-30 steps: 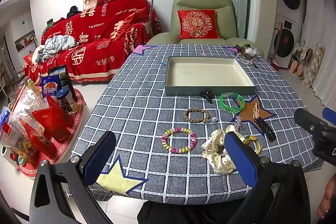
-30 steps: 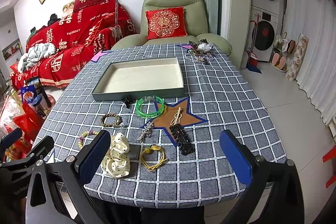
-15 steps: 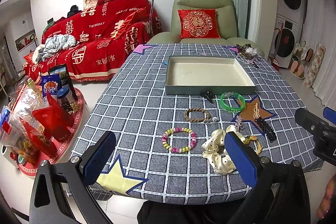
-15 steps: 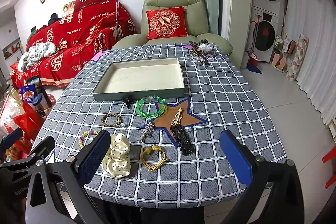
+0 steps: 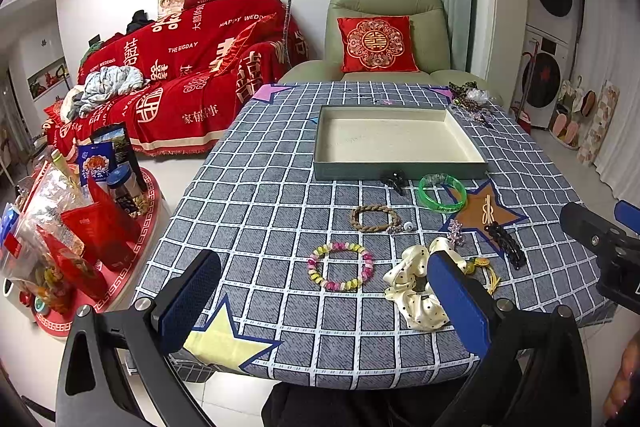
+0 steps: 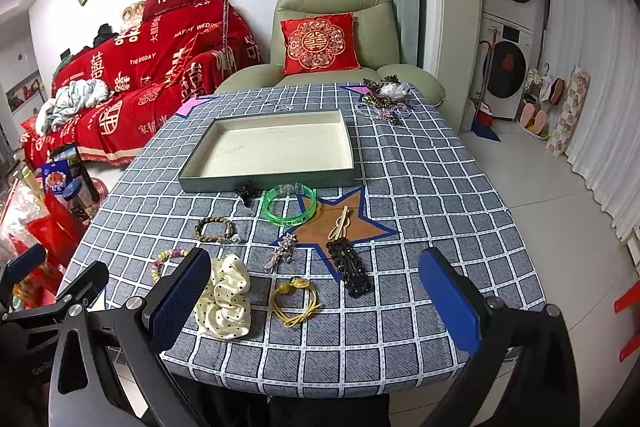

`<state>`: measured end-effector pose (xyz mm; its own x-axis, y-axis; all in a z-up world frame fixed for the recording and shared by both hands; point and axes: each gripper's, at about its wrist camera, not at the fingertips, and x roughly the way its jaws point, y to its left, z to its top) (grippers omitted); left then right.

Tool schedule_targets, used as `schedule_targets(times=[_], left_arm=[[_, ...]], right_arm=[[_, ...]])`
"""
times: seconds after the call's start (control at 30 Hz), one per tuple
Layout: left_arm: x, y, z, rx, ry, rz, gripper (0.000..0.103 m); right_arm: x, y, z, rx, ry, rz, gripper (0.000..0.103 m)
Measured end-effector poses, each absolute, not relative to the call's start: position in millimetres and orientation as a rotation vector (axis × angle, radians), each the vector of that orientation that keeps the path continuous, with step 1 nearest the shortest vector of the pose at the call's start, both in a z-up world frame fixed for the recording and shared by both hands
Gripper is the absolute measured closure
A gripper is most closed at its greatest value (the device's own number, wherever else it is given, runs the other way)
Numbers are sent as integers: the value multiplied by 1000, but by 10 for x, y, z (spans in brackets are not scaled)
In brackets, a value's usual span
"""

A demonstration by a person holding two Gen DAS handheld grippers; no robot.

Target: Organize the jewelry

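Note:
An empty grey-green tray (image 5: 400, 171) (image 6: 264, 183) sits mid-table. In front of it lie a green bangle (image 5: 442, 193) (image 6: 289, 206), a brown braided bracelet (image 5: 375, 218) (image 6: 214, 229), a pastel bead bracelet (image 5: 340, 265), a cream dotted scrunchie (image 5: 412, 291) (image 6: 224, 297), a yellow hair tie (image 6: 295, 301), a black beaded clip (image 6: 350, 267), a gold pin (image 6: 340, 223) and a small black claw clip (image 5: 394, 181). My left gripper (image 5: 324, 303) and right gripper (image 6: 316, 299) are open and empty, held above the table's near edge.
The table has a grey checked cloth (image 5: 256, 195) with star patches. A pile of more jewelry (image 6: 386, 97) lies at its far right corner. A green armchair (image 5: 384, 27) stands behind, a red sofa (image 5: 180, 75) and a red snack stand (image 5: 80, 227) to the left.

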<state>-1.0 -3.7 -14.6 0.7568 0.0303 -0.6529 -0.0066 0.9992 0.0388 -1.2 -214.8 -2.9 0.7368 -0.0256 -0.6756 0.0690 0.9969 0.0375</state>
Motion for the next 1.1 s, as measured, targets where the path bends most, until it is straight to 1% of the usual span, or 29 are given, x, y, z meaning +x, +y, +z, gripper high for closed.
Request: schedule_targets(times=[1.1], left_arm=[[-18, -47, -168, 32, 723, 13, 0]], right_arm=[[-2, -2126, -9, 59, 744, -52, 0]])
